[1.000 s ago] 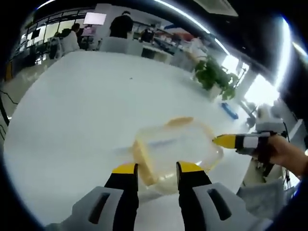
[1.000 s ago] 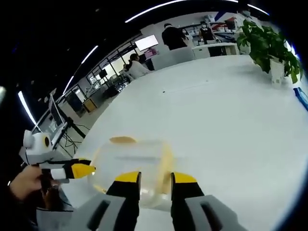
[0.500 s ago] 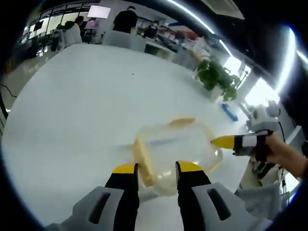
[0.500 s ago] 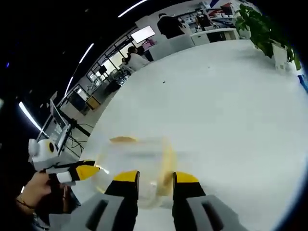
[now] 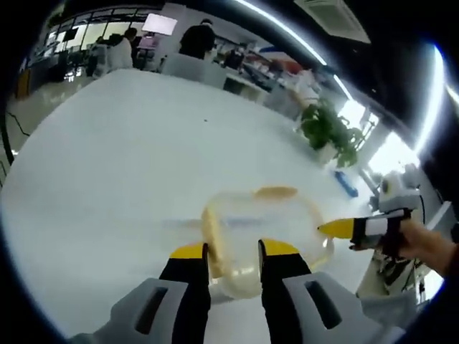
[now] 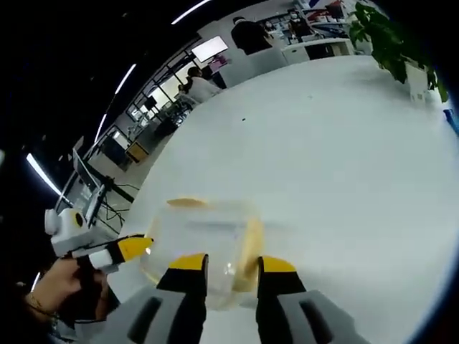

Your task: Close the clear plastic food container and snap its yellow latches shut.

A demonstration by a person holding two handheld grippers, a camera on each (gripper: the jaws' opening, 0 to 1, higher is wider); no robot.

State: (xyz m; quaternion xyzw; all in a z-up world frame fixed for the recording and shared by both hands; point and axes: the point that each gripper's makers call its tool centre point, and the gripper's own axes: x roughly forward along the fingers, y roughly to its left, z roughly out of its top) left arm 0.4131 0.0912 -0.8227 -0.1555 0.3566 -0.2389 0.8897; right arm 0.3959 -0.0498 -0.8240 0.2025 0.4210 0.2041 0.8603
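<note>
Blurred box, latches unclear

The box [image 5: 262,229] is smeared by blur in both views; whether its latches [image 6: 252,240] are snapped cannot be told, and jaws hide its near edge.

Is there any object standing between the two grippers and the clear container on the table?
Nothing visible does. The left gripper sits right at the clear container, the right gripper likewise, on bare white table.
</note>
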